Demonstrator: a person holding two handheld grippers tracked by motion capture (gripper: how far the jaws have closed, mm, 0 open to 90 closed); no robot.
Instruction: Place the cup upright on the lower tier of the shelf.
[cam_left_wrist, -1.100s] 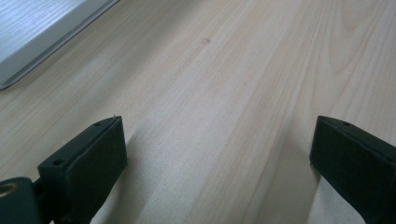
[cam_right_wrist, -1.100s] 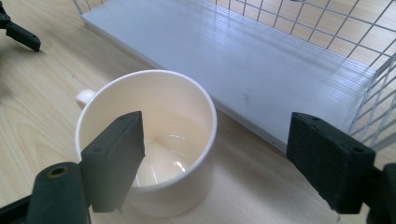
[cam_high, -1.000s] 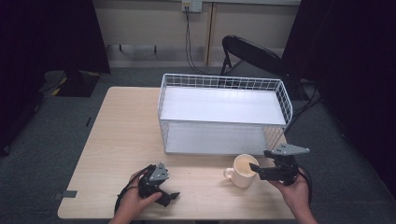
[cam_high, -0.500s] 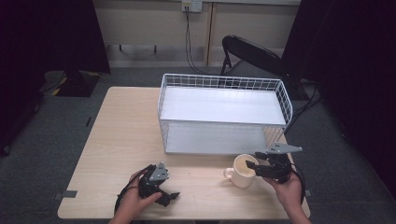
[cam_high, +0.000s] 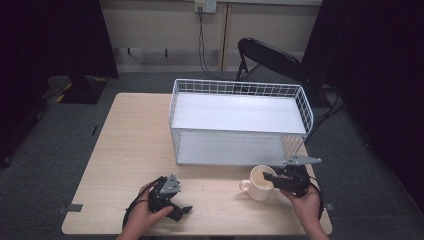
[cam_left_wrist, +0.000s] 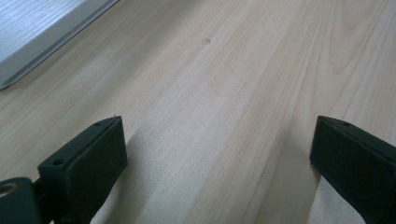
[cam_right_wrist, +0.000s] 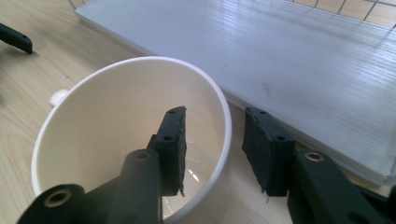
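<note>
One glossy round cream cup (cam_right_wrist: 116, 135) astride matte black right gripper (cam_right_wrist: 215, 149) fingers (cam_right_wrist: 173, 144).

My high view looks down and forward over whole table (cam_high: 125, 150). Left gripper view skims bare wood, close. Right gripper view sits tight on cup (cam_right_wrist: 116, 140); cup (cam_high: 260, 182) lower right in high view.

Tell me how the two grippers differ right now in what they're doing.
The right gripper straddles the cream mug's rim, one jaw inside, one outside, and its jaws have just been closing; the left gripper stands wide open over the bare table, nothing between its jaws. The right sits beside the wire basket; the left sits farther away. Both are black, hand-held.
</note>
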